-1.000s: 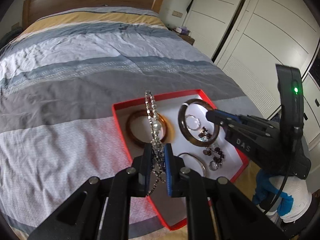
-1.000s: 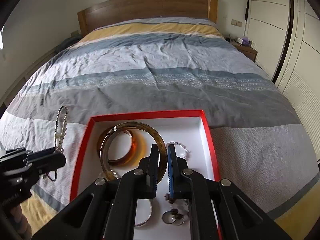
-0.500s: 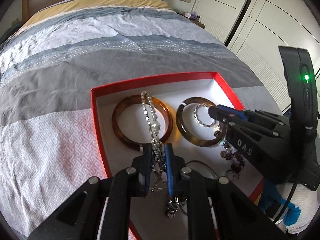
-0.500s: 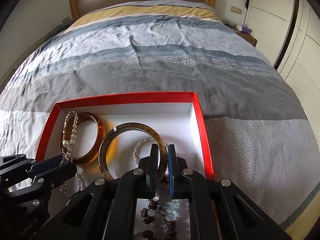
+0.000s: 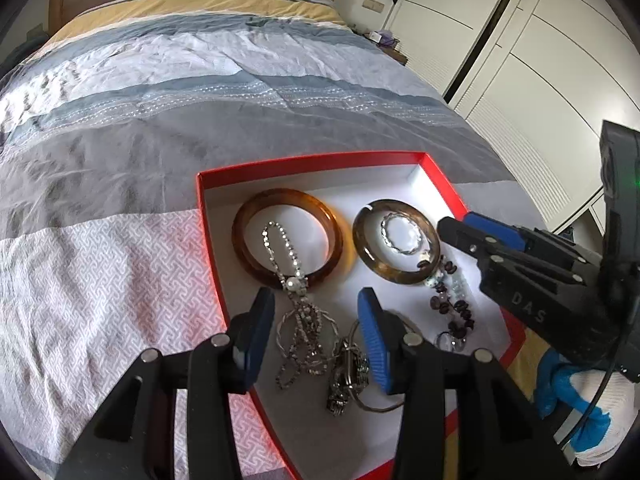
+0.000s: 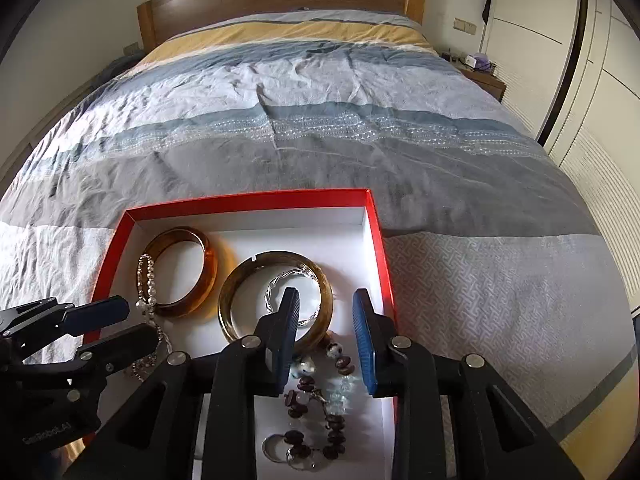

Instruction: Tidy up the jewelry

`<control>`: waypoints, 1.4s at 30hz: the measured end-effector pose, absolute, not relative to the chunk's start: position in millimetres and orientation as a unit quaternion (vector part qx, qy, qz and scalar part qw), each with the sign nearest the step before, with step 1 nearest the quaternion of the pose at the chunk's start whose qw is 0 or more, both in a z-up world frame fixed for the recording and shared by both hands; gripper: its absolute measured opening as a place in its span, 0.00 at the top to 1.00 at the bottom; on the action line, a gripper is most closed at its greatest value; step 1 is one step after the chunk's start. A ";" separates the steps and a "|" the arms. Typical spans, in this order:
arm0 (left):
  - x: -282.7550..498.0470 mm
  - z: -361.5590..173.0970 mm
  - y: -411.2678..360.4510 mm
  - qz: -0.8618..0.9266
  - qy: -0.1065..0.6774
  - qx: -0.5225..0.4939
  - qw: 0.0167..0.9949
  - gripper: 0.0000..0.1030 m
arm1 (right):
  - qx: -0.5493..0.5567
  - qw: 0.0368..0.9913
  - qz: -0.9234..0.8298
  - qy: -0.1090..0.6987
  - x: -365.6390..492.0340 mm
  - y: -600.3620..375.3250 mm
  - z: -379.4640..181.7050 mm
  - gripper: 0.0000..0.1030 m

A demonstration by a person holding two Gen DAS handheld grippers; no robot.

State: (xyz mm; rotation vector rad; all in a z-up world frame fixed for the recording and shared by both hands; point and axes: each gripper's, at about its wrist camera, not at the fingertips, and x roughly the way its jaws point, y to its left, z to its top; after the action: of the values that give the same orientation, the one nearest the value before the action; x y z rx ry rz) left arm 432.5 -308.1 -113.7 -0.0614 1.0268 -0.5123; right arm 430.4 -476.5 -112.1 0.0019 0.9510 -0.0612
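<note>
Left gripper (image 5: pixel 316 320): your blue-padded jaws stand spread apart, gripping nothing, low over the near left part of the box.
Right gripper (image 6: pixel 326 328): your jaws likewise stand wide, empty, above the near right part of the box.
Rhinestone chain with a pearl (image 5: pixel 298 312): it lies on the white floor between and just ahead of your left fingers, its far loop draped across the amber bangle.
Dark beaded bracelet (image 6: pixel 320 396): it lies under your right gripper, beside small metal rings.
Amber translucent bangle (image 5: pixel 288 238): flat in the far left of the box.
Brown split bangle (image 5: pixel 398 242): flat to the right of the amber one, ringing a twisted silver bracelet (image 5: pixel 401 236).
Red shallow cardboard box (image 6: pixel 248 202): it rests on the bed.
Striped grey, blue and yellow bedspread (image 6: pixel 320 128): beyond the box, reaching the wooden headboard (image 6: pixel 276 0).
</note>
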 end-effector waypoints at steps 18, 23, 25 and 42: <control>284.4 -9.5 -211.7 -0.189 0.393 0.032 0.900 0.56 | 0.026 0.906 0.016 0.423 276.6 -404.1 -18.6 0.50; 234.1 4.4 -172.6 -0.170 0.379 0.041 0.909 0.56 | 0.021 0.911 0.033 0.410 227.8 -368.9 2.7 0.45; 213.9 10.2 -157.2 -0.160 0.373 0.041 0.913 0.56 | 0.019 0.913 0.041 0.404 209.4 -356.4 9.2 0.44; 100.7 63.6 -73.0 -0.078 0.326 0.022 0.942 0.54 | 0.016 0.926 0.054 0.373 114.0 -288.4 33.3 0.33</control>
State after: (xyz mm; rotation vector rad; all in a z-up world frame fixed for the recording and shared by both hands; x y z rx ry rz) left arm 100.7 -73.0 63.6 0.0441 0.6641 -0.1581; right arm 114.0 -288.4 33.3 0.0328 0.7652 0.1107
